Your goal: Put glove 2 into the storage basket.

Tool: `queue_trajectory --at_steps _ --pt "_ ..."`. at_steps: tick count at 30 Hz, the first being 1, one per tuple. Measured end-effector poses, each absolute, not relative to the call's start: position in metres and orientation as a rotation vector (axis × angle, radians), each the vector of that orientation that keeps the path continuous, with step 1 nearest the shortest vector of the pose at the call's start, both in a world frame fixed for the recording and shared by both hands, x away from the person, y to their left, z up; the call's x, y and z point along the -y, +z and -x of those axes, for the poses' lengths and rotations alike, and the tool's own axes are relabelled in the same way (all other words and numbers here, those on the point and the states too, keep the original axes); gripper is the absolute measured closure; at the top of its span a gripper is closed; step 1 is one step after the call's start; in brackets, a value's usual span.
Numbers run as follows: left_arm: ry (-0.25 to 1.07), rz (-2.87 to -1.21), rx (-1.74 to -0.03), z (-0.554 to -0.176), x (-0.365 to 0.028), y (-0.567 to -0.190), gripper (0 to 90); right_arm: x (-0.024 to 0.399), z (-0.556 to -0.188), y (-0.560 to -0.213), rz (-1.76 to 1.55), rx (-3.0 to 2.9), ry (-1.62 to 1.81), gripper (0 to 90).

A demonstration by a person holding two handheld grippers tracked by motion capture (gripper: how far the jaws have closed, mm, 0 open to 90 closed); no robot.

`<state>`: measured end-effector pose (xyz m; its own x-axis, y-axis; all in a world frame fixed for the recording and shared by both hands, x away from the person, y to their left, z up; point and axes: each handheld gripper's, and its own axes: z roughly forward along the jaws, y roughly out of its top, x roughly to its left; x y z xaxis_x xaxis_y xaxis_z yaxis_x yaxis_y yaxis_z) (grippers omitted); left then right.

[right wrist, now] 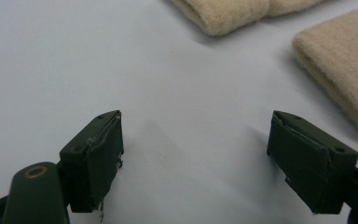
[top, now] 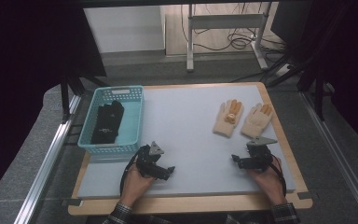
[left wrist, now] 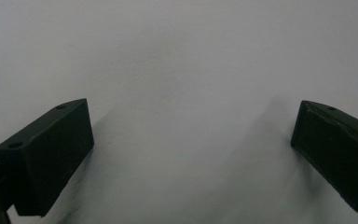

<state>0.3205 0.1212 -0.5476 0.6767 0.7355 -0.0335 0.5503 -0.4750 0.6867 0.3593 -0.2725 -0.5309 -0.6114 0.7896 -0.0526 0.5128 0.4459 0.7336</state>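
A pale grey mat (top: 186, 135) covers a wooden table. Nearest, the left gripper (top: 167, 171) and right gripper (top: 237, 159) rest low, both with jaws spread and empty. Two cream knitted gloves (top: 243, 119) lie just beyond the right gripper, cuffs towards it, fingers pointing away. Far left, a turquoise plastic basket (top: 136, 112) holds a black glove (top: 108, 122).

In front of me the desk (top: 186, 135) carries a pale grey mat inside a wooden border. At its far left corner stands a turquoise basket (top: 133, 119) with slotted walls, and a folded black cloth item (top: 107, 122) lies inside it. Beyond the desk, a white frame (top: 226, 32) stands on the floor among dark cables (top: 235, 42).
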Motion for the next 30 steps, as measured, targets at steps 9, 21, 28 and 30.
queue_trajectory --at_steps 9,21,28,30 --pt "0.345 -2.195 -0.992 -0.320 -0.121 -0.549 0.0 0.273 -0.359 -0.531 -1.103 -2.315 0.978 18.4" --pt "0.348 -2.193 -0.990 -0.320 -0.121 -0.549 0.0 0.279 -0.363 -0.526 -1.135 -2.331 1.037 26.4" --pt "0.347 -2.193 -0.990 -0.320 -0.121 -0.549 0.0 0.292 -0.377 -0.511 -1.134 -2.299 1.041 34.7" --pt "0.348 -2.193 -0.990 -0.320 -0.121 -0.549 0.0 0.297 -0.383 -0.504 -1.136 -2.288 1.044 35.9"
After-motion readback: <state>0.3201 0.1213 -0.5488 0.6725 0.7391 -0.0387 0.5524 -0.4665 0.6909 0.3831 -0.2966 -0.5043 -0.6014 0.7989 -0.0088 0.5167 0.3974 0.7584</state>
